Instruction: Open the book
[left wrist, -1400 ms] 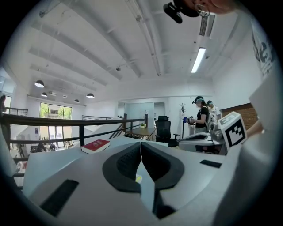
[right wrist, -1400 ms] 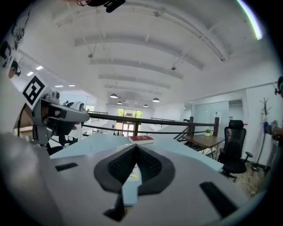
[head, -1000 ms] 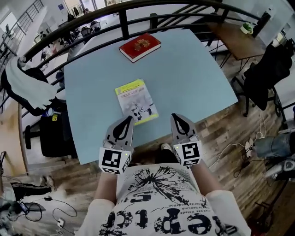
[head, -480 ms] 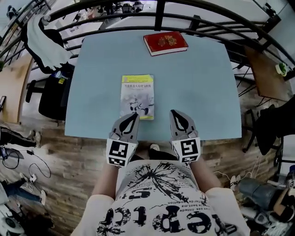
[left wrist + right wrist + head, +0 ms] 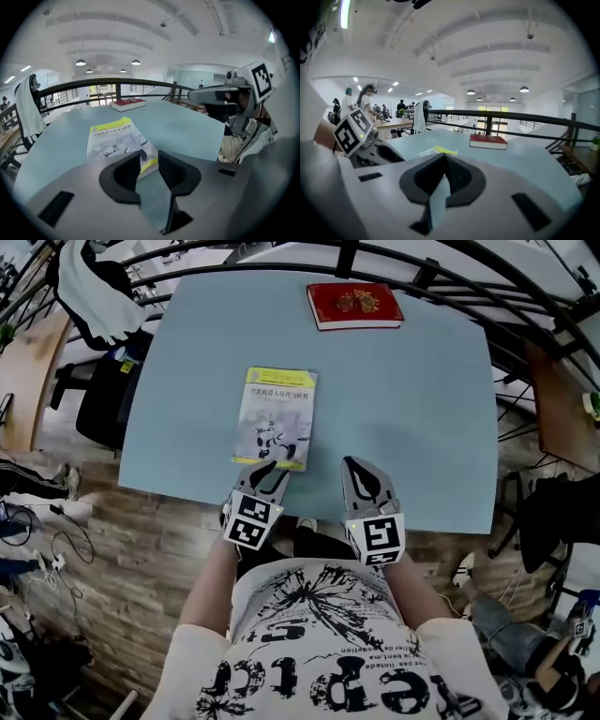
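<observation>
Sunk and pitched nose-down since a second ago, with left gripper (image 5: 272,472) tips now at the near edge of the closed yellow-and-white paperback book (image 5: 275,418), flat on the pale blue tabletop (image 5: 412,418). Jaws opening, book's near corner showing in the gap, pads not pressing it. Just beside, right gripper (image 5: 361,470), angled slightly down, clamped together on nothing. At the far edge, closed red hardcover book (image 5: 354,306).

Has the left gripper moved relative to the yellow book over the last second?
Yes. The left gripper has closed in on the yellow book, its fingers opening.
</observation>
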Tool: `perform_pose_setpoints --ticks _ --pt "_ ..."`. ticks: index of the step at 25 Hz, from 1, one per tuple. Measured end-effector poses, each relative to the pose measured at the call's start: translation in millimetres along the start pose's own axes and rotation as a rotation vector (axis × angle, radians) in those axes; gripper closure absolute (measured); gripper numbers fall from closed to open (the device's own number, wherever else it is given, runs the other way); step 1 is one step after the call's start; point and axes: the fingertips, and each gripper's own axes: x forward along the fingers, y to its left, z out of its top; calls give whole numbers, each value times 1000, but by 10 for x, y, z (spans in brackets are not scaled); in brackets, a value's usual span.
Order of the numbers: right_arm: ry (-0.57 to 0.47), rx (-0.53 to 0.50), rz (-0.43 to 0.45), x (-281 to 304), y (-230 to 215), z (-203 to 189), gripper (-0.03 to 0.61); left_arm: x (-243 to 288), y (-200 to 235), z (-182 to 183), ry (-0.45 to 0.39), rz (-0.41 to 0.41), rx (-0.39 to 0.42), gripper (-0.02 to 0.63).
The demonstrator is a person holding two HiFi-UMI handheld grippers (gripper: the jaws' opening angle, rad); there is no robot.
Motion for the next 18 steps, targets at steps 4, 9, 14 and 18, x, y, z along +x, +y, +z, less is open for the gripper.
perform_pose_setpoints --ticks 4,9,14,18 --pt "41 34 -13 56 -95 -128 566 189 -8 -194 102 -34 67 455" --pt "64 67 -15 111 -146 -227 566 355 42 -324 181 -39 139 449" --pt "78 94 -8 121 -124 -278 566 460 49 -458 246 -35 205 449" --pt "84 91 -1 123 -53 -291 566 488 75 -477 251 -25 220 451"
